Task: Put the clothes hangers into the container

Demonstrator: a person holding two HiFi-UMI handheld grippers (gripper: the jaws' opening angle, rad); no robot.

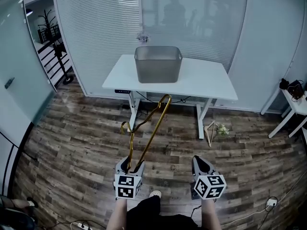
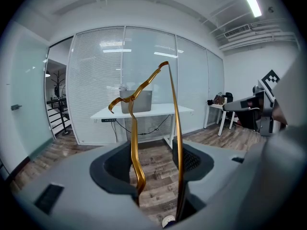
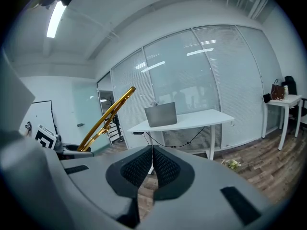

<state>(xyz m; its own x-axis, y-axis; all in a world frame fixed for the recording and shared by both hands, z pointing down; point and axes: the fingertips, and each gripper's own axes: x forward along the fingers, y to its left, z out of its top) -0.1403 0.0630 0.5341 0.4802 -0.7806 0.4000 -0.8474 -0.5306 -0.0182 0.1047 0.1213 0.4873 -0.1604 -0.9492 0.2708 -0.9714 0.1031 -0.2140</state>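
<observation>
Fingers (image 2: 112, 169) of left gripper (image 1: 133, 166) part-open, clamping slim gold metal clothes hanger (image 2: 134, 145), which rises from between them toward 12 o'clock. Right gripper (image 1: 199, 164) fingers (image 3: 165, 169) pressed together, empty. Grey rectangular container (image 1: 158, 66) at 12 o'clock.

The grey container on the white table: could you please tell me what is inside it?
Only the upper inner wall of the container shows, and nothing sticks up above its rim. Its front wall covers the bottom, so I cannot tell whether anything lies there.
</observation>
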